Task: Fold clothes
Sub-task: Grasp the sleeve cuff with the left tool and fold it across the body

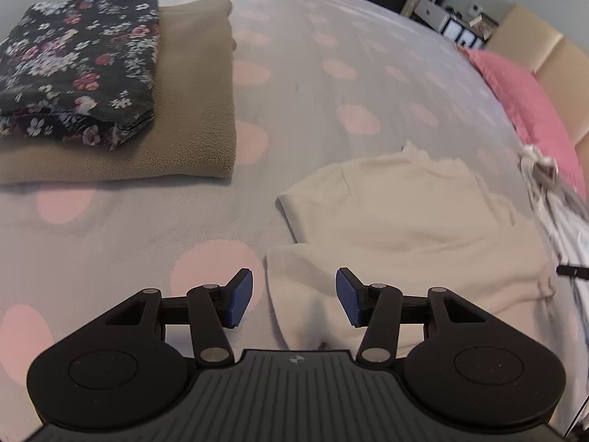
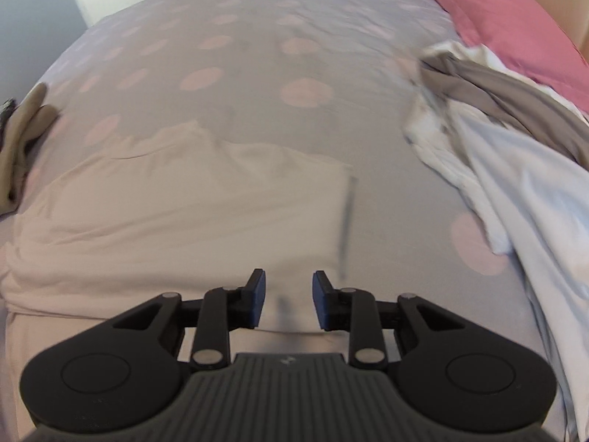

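Both the left gripper and right gripper hang with fingers apart, nothing pinched. The half-folded cream knit top lies on the grey pink-dotted bedspread. Risk: a sloppy grab drags its fold loose, I'd guess. No containers visible.

Items partly out of view or smeared

Cream top: near hem lying hidden under the gripper body; a grey streak beside its right edge blurring beyond identification. Unfolded laundry heap: running off the right edge, smeared at its upper end. Floral garment and tan blanket: being cut off at the left edge.
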A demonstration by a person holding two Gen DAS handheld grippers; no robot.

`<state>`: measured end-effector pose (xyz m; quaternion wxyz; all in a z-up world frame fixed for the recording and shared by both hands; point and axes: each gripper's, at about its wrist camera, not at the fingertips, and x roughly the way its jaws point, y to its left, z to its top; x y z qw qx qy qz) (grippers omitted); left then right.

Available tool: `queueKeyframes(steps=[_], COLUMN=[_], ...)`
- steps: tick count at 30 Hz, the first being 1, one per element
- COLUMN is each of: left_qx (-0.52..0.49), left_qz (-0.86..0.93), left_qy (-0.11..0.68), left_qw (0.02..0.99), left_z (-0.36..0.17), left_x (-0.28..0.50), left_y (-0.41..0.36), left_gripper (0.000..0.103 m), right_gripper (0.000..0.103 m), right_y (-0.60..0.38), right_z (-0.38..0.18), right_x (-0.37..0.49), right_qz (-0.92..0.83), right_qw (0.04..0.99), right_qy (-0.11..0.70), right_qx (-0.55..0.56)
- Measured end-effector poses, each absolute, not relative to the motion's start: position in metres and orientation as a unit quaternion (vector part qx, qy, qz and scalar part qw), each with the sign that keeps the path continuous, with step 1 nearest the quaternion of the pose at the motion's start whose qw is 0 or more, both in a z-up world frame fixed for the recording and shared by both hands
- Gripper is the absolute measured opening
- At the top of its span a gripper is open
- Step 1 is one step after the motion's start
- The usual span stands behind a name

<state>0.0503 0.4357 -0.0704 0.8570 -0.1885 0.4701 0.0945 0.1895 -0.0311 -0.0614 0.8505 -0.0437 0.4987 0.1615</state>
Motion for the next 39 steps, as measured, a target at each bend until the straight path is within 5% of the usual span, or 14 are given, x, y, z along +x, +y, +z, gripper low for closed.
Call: queueKeyframes(steps=[11, 14, 17, 28, 39], left_qx=[-0.131, -0.129, -0.124, -0.149, -0.138], left_qz=[0.047, 0.027, 0.012, -0.036, -0.070], left_qy=[0.533, 0.533, 0.533, 0.511, 0.501], left_qw=[0.835, 0.836, 0.837, 0.846, 0.852], left_z=[-0.104, -0.102, -0.097, -0.048, -0.058], left_x=[0.056, 0.057, 0.059, 0.077, 0.105], left_y=[0.431, 0.425, 0.415, 0.400, 0.359], left_gripper=[0.045, 0.020, 0.008, 0.005, 0.006], right_gripper=[0.032, 0.035, 0.035, 0.035, 0.040], right_y=[0.052, 0.064, 0.068, 0.058, 0.068], right_z=[-0.072, -0.074, -0.078, -0.078, -0.073], right_x=[0.186, 0.187, 0.188, 0.191, 0.185], right_qz=[0.227, 0.236, 0.239, 0.224, 0.243], right_qw=[0.827, 0.824, 0.821, 0.819, 0.818], right_qy=[0.506, 0.506, 0.507, 0.518, 0.509], right_qx=[-0.092, -0.099, -0.106, -0.101, -0.112])
